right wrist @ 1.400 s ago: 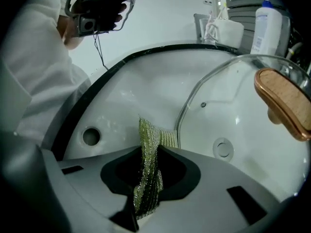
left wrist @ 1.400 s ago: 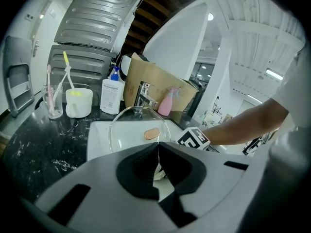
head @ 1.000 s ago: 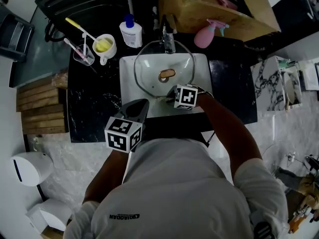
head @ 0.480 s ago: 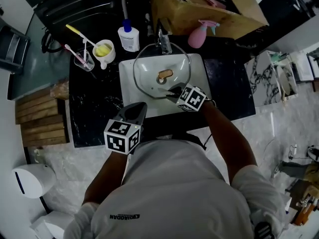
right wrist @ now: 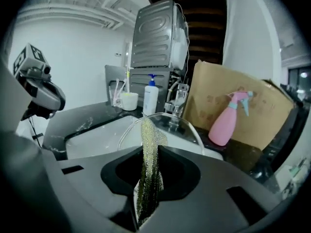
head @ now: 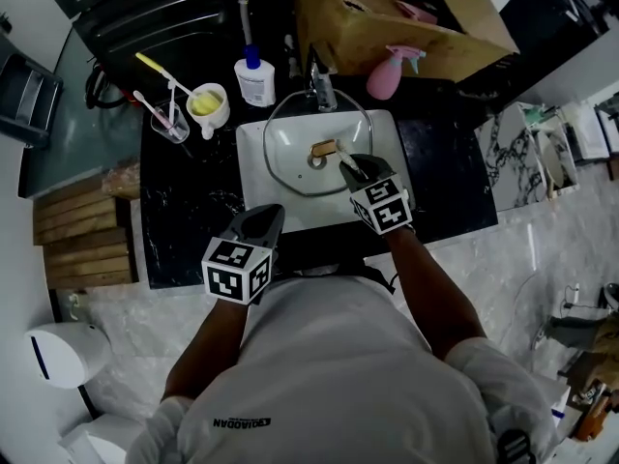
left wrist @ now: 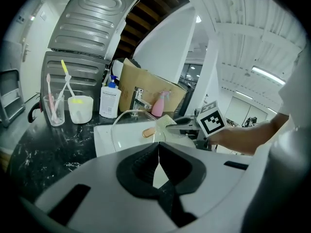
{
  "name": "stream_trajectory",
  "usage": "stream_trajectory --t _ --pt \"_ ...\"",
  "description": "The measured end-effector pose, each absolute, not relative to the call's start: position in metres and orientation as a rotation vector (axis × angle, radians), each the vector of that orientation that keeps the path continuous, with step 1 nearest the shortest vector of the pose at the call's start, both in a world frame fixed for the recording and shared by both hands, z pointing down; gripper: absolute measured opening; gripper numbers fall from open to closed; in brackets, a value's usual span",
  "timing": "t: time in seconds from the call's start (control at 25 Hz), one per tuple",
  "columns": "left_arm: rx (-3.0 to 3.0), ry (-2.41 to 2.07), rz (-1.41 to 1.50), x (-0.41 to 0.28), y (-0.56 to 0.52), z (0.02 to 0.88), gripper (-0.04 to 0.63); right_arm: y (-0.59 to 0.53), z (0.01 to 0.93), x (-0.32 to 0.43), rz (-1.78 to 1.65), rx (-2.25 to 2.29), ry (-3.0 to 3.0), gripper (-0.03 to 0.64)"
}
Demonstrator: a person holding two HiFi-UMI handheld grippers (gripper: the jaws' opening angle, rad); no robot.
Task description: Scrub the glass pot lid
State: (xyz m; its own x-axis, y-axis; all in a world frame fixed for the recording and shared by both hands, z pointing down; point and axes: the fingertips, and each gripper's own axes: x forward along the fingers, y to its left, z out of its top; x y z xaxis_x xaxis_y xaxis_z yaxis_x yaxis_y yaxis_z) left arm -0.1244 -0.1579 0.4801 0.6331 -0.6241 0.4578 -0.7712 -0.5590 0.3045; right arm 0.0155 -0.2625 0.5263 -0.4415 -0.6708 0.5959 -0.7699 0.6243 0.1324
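Note:
The round glass pot lid (head: 305, 138) with a tan knob (head: 322, 150) lies in the white sink (head: 259, 201); it also shows in the left gripper view (left wrist: 127, 123) and the right gripper view (right wrist: 187, 127). My right gripper (head: 348, 167) is shut on a yellow-green scouring pad (right wrist: 148, 164), whose tip (head: 341, 155) rests on the lid beside the knob. My left gripper (head: 263, 222) stays shut and empty at the sink's front left edge, short of the lid.
A faucet (head: 320, 85) stands behind the sink. On the black counter (head: 189, 201) are a cup with toothbrushes (head: 166, 119), a yellow mug (head: 208, 102), a soap bottle (head: 255, 77), a pink spray bottle (head: 389, 73) and a cardboard box (head: 387, 17).
My right gripper moved with the pad from the lid's front rim up to the knob. The left gripper stayed put.

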Motion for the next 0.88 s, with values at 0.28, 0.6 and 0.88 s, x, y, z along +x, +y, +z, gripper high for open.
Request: stream_trajectory --t 0.28,0.6,0.88 --pt "2.364 -1.118 0.406 -0.138 -0.150 0.481 0.015 -0.278 0.546 0.014 0.017 1.143 -2.031 0.092" --pt "2.334 -1.171 0.379 -0.157 -0.145 0.480 0.015 -0.276 0.571 -0.006 0.020 1.078 -1.995 0.094" --pt "2.309 -1.197 0.373 -0.171 -0.138 0.484 0.015 -0.270 0.575 -0.027 0.018 1.037 -2.019 0.097"
